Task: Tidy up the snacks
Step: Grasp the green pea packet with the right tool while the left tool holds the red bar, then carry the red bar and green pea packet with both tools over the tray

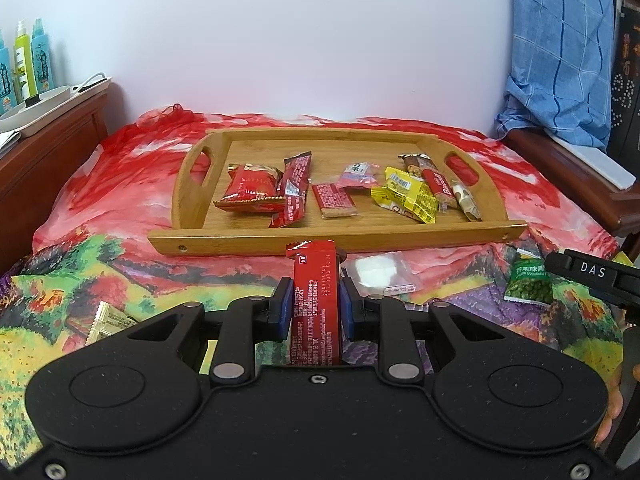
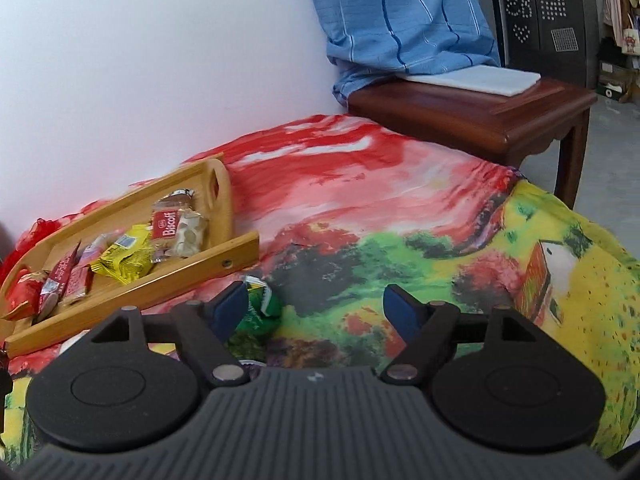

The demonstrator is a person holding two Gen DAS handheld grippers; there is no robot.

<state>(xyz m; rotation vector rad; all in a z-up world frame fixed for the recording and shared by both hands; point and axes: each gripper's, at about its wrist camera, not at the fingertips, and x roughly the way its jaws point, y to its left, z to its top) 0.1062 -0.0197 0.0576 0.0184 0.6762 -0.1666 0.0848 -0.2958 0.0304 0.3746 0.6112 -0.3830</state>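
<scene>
My left gripper [image 1: 314, 296] is shut on a red snack bar [image 1: 315, 300], held upright just in front of the wooden tray [image 1: 336, 236]. The tray holds several snacks: a red packet [image 1: 250, 188], a yellow packet [image 1: 406, 194], a Biscoff biscuit [image 1: 438, 184]. A clear bag [image 1: 378, 272], a green pea packet [image 1: 528, 280] and a gold wrapper [image 1: 108, 320] lie on the cloth. My right gripper [image 2: 316, 308] is open and empty; the green packet [image 2: 256, 312] lies by its left finger. The tray [image 2: 132, 300] sits at its left.
A colourful cloth [image 1: 100, 184] covers the table. A wooden stool [image 2: 480, 112] with a white pad and blue fabric stands at the right. A cabinet with bottles [image 1: 24, 64] stands at the left. The wall is behind the tray.
</scene>
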